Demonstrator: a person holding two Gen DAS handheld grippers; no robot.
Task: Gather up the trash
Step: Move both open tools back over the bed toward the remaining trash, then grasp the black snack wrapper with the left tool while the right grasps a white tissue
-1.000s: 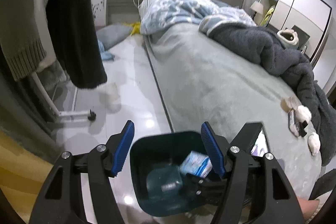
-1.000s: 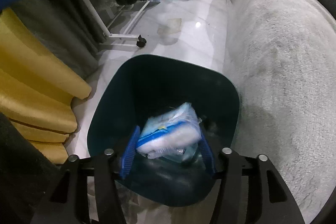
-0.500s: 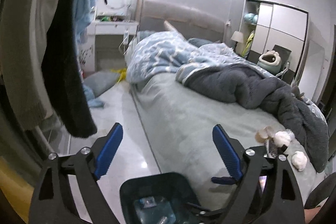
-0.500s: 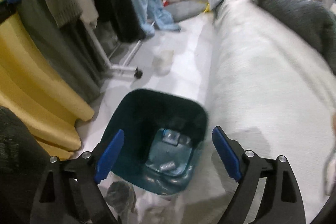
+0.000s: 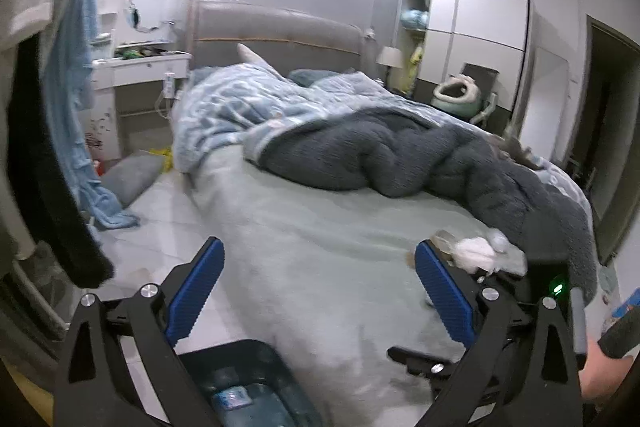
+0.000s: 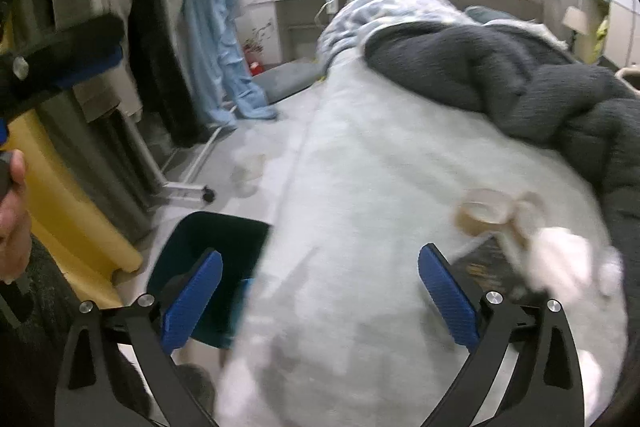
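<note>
Dropping that blue-white packet into the dark teal plastic bin [image 6: 208,247] emptied your right hand-held gripper [image 6: 320,301]; both hang open now. Next trash: crumpled white tissues [image 6: 560,263] near the bed's [image 6: 380,187] right edge.

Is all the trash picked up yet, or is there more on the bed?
Not yet. Some trash already lies in the dark bin. Both the left hand-held gripper and the right hand-held gripper are open and empty. Left on the bed: a tape roll and white crumpled tissues.
</note>
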